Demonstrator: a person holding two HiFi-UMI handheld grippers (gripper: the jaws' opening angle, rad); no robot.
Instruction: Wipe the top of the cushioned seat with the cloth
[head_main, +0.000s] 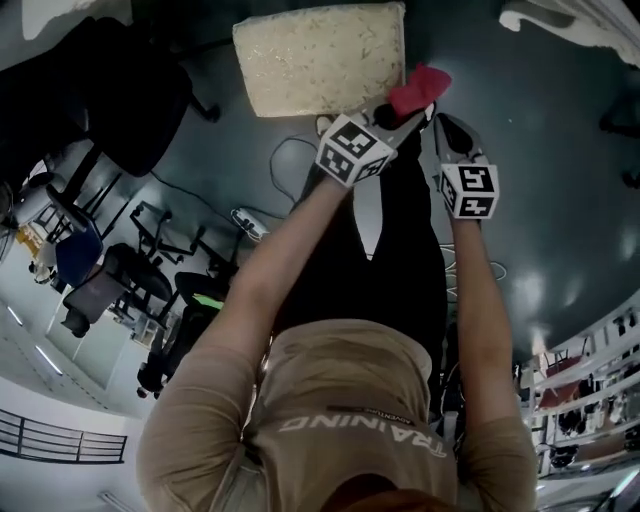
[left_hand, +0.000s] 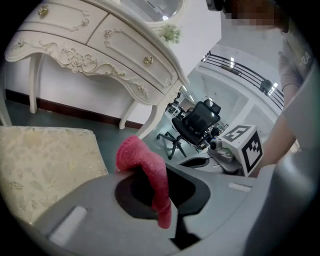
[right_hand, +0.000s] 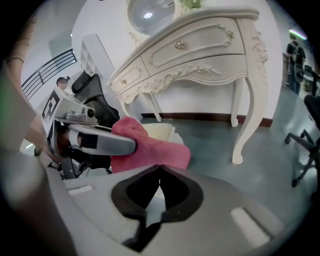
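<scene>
The cloth (left_hand: 135, 152), a red one, is bunching up by the near right corner of the cushioned seat (head_main: 320, 58). The left gripper (left_hand: 150, 170) is pinching it tight between its jaws, with a tail drooping down through them. The right gripper (right_hand: 159, 169) is hovering just to its right, jaws pressed together on nothing and the cloth just beyond its tips, while a white dressing table (right_hand: 200, 45) is standing on the far side of the seat.
</scene>
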